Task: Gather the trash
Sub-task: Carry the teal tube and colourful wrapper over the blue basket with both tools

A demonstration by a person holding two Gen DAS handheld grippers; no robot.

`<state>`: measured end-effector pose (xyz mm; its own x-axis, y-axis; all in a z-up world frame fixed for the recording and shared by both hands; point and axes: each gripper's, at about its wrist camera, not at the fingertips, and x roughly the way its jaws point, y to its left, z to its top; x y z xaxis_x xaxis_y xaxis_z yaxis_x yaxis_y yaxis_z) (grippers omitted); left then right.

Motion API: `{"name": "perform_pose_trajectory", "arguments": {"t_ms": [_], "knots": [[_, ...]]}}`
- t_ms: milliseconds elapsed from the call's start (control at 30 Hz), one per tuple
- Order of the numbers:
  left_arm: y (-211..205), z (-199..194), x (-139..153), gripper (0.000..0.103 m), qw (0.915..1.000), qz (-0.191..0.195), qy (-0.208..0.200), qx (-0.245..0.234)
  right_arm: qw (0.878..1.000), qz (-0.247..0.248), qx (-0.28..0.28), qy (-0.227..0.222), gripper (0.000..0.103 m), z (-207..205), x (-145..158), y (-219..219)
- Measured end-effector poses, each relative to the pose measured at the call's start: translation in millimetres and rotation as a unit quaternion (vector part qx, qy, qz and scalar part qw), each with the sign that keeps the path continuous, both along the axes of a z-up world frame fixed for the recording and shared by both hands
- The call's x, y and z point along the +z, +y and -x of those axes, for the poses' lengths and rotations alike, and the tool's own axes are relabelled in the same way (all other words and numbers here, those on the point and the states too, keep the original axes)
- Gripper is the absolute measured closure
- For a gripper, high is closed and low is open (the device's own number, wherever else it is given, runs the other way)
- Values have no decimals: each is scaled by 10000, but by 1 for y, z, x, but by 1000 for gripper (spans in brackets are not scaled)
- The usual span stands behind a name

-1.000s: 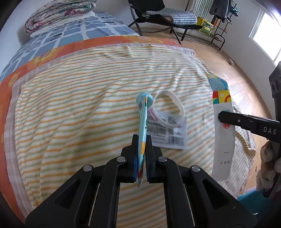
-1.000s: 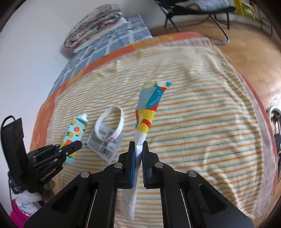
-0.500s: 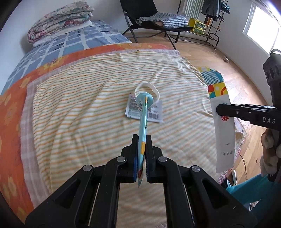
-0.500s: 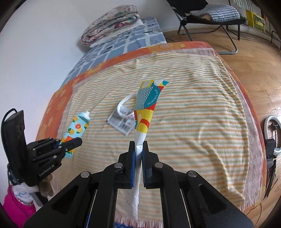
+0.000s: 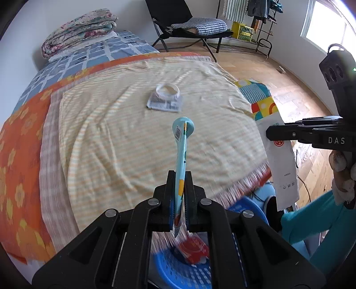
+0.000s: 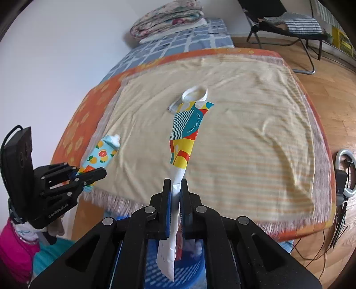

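My left gripper (image 5: 179,175) is shut on a light-blue tube with fruit print (image 5: 181,151), held above the bed's near edge; the tube also shows in the right wrist view (image 6: 101,153). My right gripper (image 6: 175,184) is shut on a long white wrapper with a colourful printed end (image 6: 185,133), also seen in the left wrist view (image 5: 282,164). A blue perforated basket (image 5: 178,266) sits below both grippers, with a red wrapper (image 5: 193,249) inside; it also shows under the right gripper (image 6: 187,271). A white ring (image 5: 167,90) on a barcoded packet (image 5: 164,103) lies on the striped blanket (image 5: 124,137).
The bed has an orange flowered border (image 5: 20,155) and folded quilts (image 5: 80,42) at its head. A black folding chair (image 5: 195,24) and a rack (image 5: 255,17) stand on the wooden floor (image 5: 278,73). A ring light (image 6: 346,175) stands to the right.
Both grippers have pulled back from the middle of the bed to its near edge, each still holding its item. The blue basket has come into view below them.
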<state>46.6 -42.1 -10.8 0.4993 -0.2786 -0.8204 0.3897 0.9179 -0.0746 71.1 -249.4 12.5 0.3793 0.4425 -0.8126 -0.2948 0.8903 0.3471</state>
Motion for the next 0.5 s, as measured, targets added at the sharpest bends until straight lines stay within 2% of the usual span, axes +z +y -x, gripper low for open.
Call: {"name": "perform_pose_trajectory", "arguments": {"t_ms": [300,500], "knots": [[-1,55,-17,98,9999,23,125,-25,9989,130,373,263,98,53,-22,9],[-2,82,-39,98,9994,-43,333,-48,9964,208,639,510,98,81,-43,18]]}}
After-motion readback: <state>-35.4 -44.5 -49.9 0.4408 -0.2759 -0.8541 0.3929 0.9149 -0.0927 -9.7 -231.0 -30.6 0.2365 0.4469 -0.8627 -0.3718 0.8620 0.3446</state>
